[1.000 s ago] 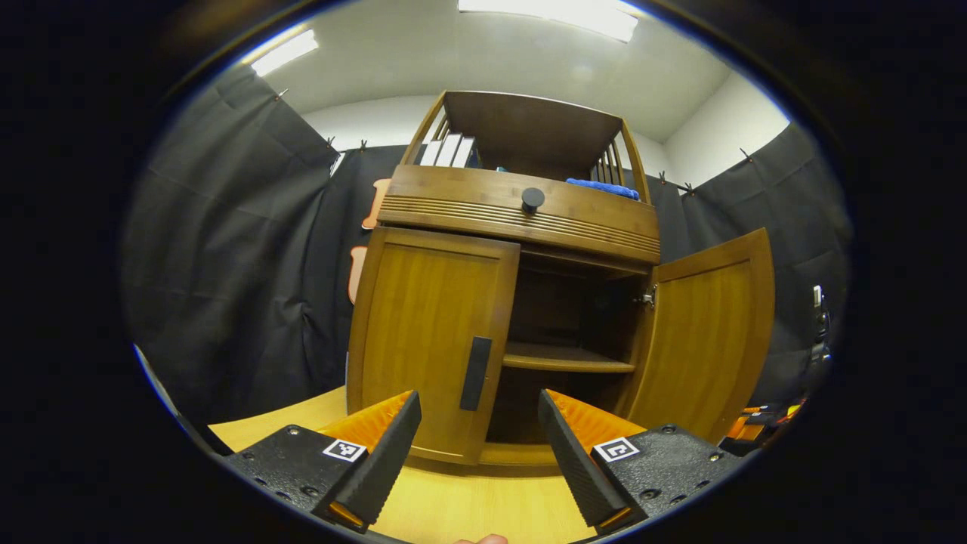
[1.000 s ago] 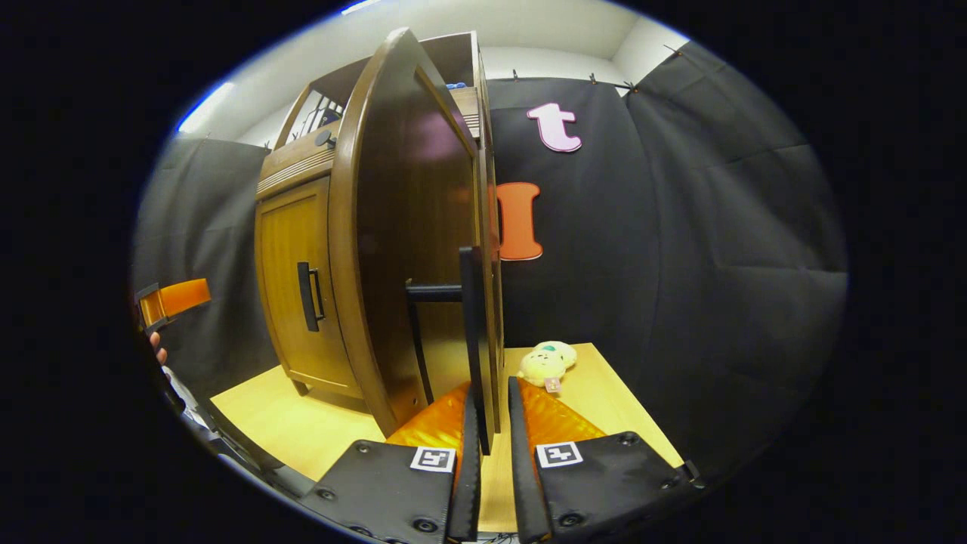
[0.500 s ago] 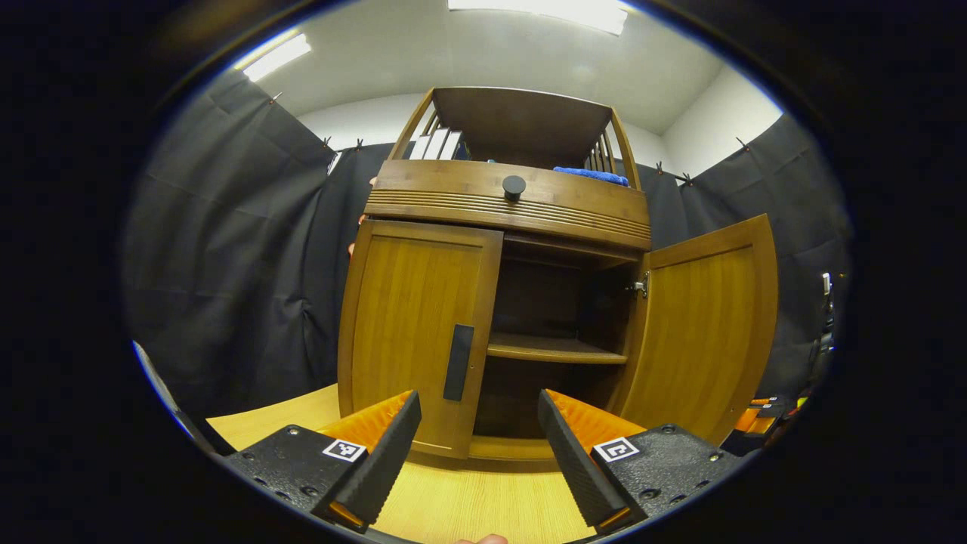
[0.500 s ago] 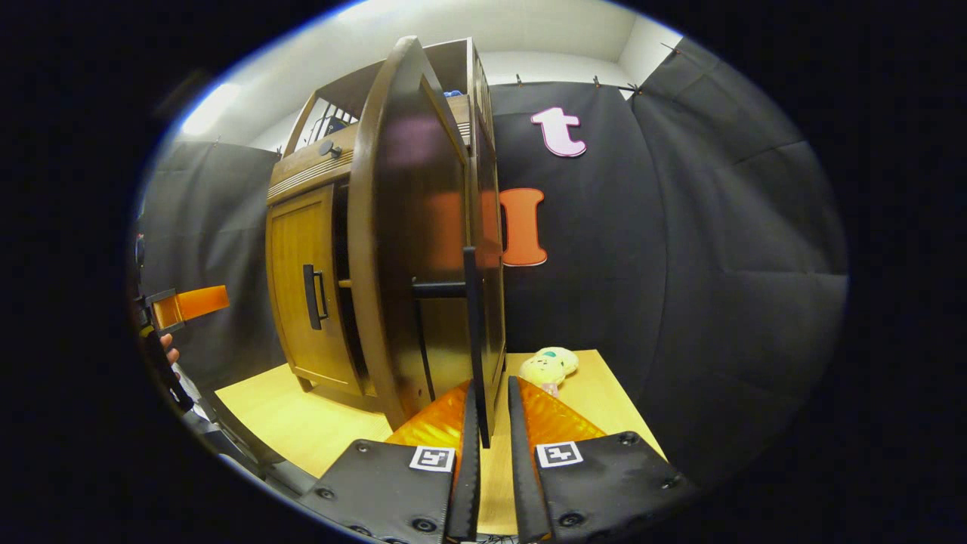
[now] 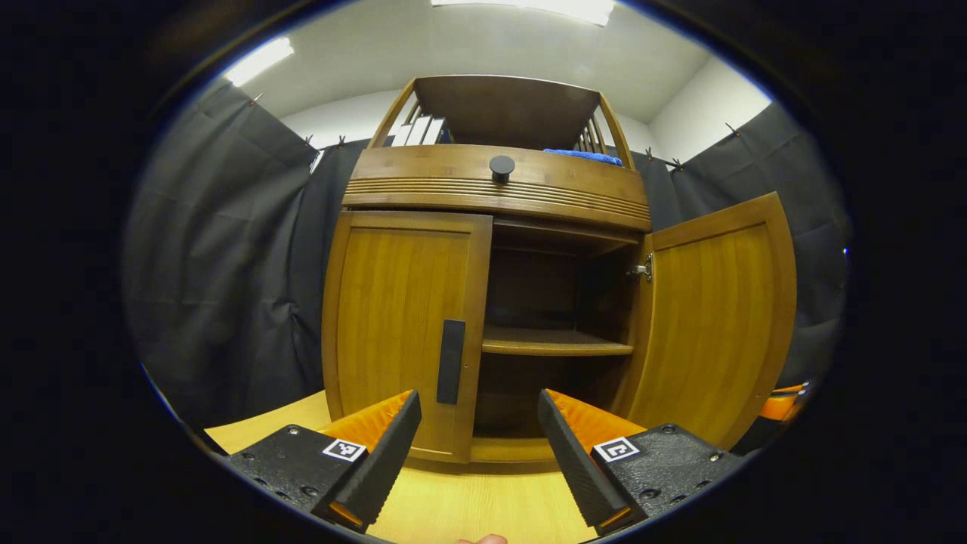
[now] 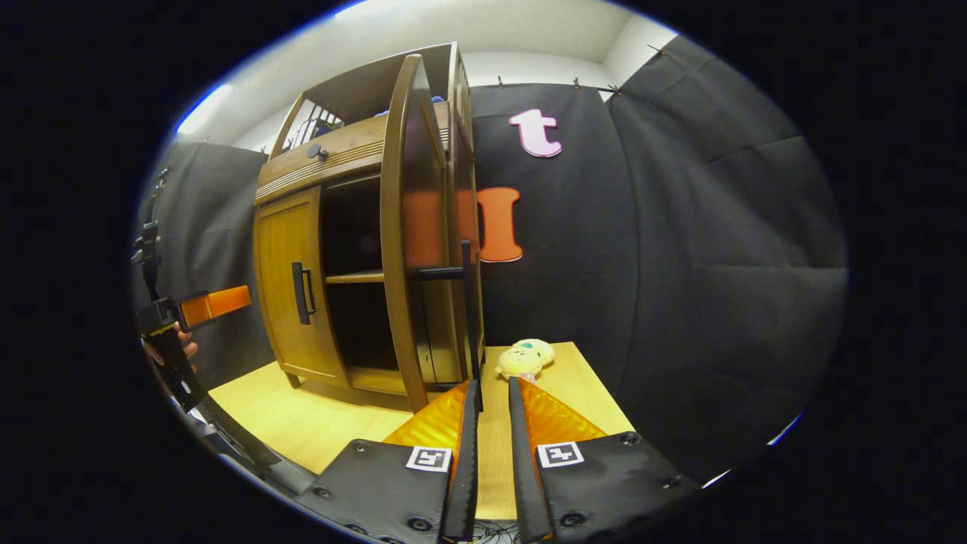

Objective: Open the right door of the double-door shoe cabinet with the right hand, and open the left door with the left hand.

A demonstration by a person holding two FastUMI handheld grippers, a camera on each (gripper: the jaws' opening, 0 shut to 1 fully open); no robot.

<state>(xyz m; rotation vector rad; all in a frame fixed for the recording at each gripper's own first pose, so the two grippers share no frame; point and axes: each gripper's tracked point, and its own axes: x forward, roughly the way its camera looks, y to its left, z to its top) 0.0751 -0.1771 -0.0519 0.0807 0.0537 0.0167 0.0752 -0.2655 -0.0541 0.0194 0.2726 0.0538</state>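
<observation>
Facing the shoe cabinet (image 5: 495, 302) head-on, the left gripper view gives the whole front: the left door (image 5: 400, 340) sits flat and closed, its dark handle (image 5: 451, 361) a vertical bar near the inner edge. The right door (image 5: 714, 325) stands swung well out to the side, hinge (image 5: 642, 270) exposed, and a shelf (image 5: 555, 344) runs level across the dark interior. The left gripper (image 5: 476, 446) hovers in front of the closed door with its fingers spread wide, holding nothing; the handle sits just above the gap between them. A round knob (image 5: 502, 165) marks the drawer front up top, with a blue cloth (image 5: 582, 155) on the upper shelf.

The right gripper view comes in from the side and catches the open door (image 6: 412, 227) almost edge-on, tall and upright, its bar handle (image 6: 468, 310) vertical, standing off the door on a short post. The right gripper (image 6: 487, 453) has its fingers nearly together with only a narrow slit between them. The bottom of the handle ends just above the fingertips; whether they still pinch it, I cannot tell. This view also picks up a small plush toy (image 6: 525, 359) on the pale wooden table (image 6: 317, 423) beside the cabinet, and at the far left the other gripper (image 6: 215, 302) in a person's hand (image 6: 170, 351).
</observation>
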